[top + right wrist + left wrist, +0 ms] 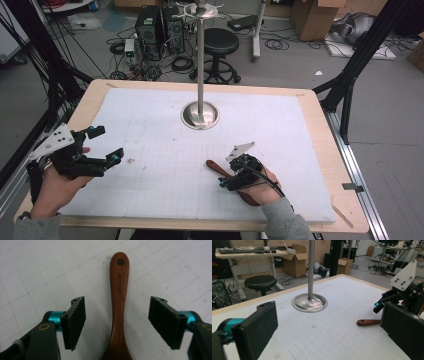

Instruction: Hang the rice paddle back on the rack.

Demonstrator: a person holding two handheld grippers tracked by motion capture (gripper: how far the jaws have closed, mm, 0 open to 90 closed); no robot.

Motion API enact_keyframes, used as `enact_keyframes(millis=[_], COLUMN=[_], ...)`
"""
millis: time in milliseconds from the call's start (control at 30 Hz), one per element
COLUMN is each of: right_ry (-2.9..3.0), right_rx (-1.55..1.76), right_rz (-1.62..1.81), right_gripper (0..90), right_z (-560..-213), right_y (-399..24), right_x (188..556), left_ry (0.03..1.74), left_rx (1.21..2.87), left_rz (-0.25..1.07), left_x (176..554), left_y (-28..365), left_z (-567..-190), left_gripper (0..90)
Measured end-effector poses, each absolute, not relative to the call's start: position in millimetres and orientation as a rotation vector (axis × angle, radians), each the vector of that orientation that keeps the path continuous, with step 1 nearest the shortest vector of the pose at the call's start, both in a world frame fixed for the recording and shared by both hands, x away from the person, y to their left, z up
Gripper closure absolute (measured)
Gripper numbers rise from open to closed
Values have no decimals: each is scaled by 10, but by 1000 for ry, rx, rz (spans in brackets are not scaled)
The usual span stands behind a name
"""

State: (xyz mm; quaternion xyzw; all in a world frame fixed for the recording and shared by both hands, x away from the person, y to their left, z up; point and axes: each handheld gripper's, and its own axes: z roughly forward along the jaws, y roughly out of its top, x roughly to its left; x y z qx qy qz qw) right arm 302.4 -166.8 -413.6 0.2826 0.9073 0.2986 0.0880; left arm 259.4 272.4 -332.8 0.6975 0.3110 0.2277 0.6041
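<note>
High view: the counter [310, 107] carries a white gridded mat inside a wooden border. A metal stand [200, 113] with a round base sits at upper centre of the mat, its pole rising toward the top of the frame. The left gripper [106, 145] is held at the left edge of the frame, above the mat, fingers spread apart and holding nothing. The right gripper [223, 179] is at lower centre-right, pointing down over a wooden spoon handle [216, 167] that lies flat on the mat and runs toward upper left.

Left gripper view: both black fingers [259, 325] stand wide apart at the lower corners, nothing between them. The stand base [309, 302] lies at centre. The handle tip [368, 322] shows at right, just beside the right gripper [379, 305].

Right gripper view: the brown handle [119, 305], with a hole near its rounded end and faint stamped lettering, runs from bottom centre to top centre. It lies between the released fingers [75, 320], touching neither pad. The spoon's bowl end is out of frame.
</note>
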Motion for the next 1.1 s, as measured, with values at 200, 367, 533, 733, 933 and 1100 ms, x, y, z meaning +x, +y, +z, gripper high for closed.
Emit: enact_keyframes(millis=[200, 367, 533, 733, 933, 1100], right_ry=[2715, 2722, 2747, 2753, 2766, 2774], right_rx=[931, 976, 983, 1000, 986, 985], right_rz=[822, 762, 684, 640, 611, 578], right_gripper=[400, 451, 508, 569, 634, 678], right_z=[-4161, -4151, -4153, -4155, -4142, -4132], right_y=[-1659, -1626, -1581, -1555, -1545, -1516], right_x=[3057, 3071, 3071, 3075, 3061, 3044], left_ry=[725, 731, 735, 742, 745, 749], left_rx=[1608, 1609, 1606, 1601, 1603, 1598], left_rz=[533, 537, 537, 543, 542, 545], left_x=[2576, 2563, 2549, 2532, 2524, 2519], left_y=[2761, 2785, 2796, 2828, 2837, 2849], left_z=[-3318, -3322, -3326, -3324, -3329, -3327], left_gripper=[18, 18, 18, 18, 18, 18])
